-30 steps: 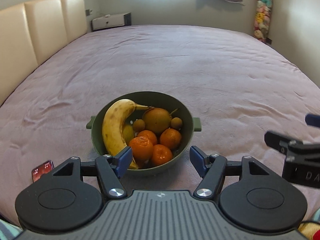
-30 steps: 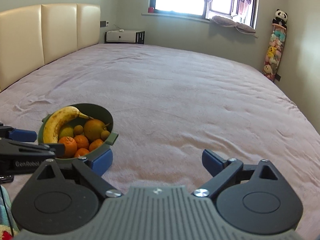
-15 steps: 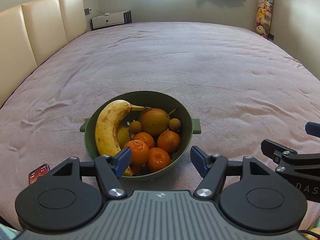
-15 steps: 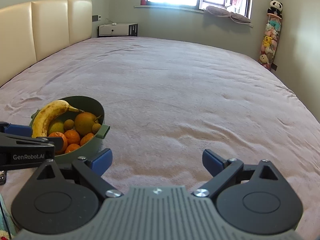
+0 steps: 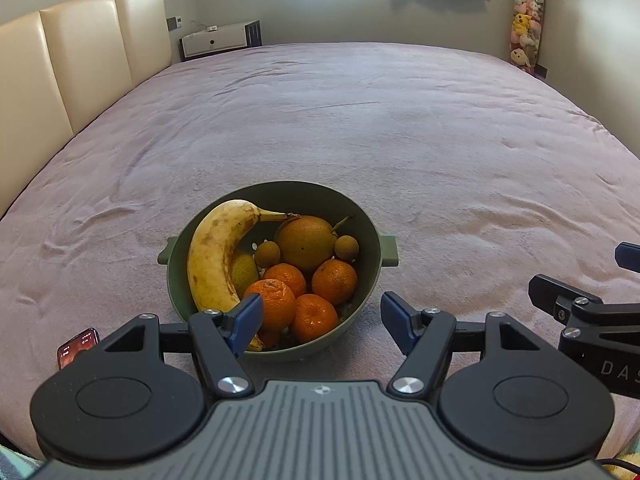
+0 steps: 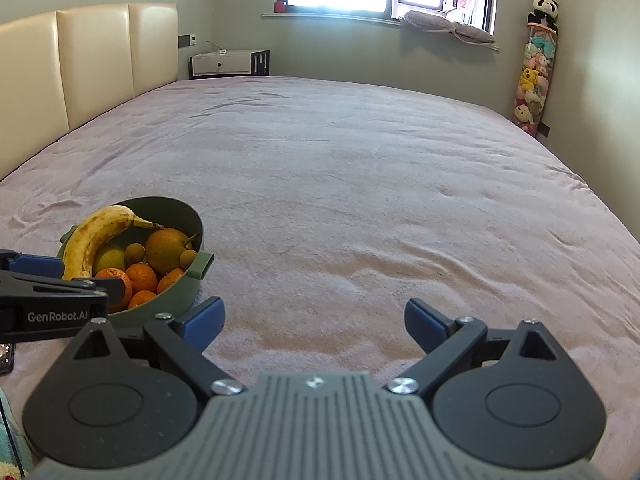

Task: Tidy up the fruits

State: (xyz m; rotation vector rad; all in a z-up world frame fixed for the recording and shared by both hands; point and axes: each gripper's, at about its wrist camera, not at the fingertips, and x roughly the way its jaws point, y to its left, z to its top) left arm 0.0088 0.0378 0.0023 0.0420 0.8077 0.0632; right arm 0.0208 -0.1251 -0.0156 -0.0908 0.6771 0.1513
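A green bowl sits on the pink bed cover. It holds a banana, a brown pear, several mandarins and small round fruits. My left gripper is open and empty, just in front of the bowl's near rim. My right gripper is open and empty over bare cover, to the right of the bowl. The banana also shows in the right wrist view.
A phone lies on the cover left of the left gripper. The cream headboard runs along the left. A white nightstand and a plush-toy column stand by the far wall.
Both grippers have tilted up and drawn back slightly, so the bowl sits a little lower and farther in both views. Both stay open. The fruit has not moved.
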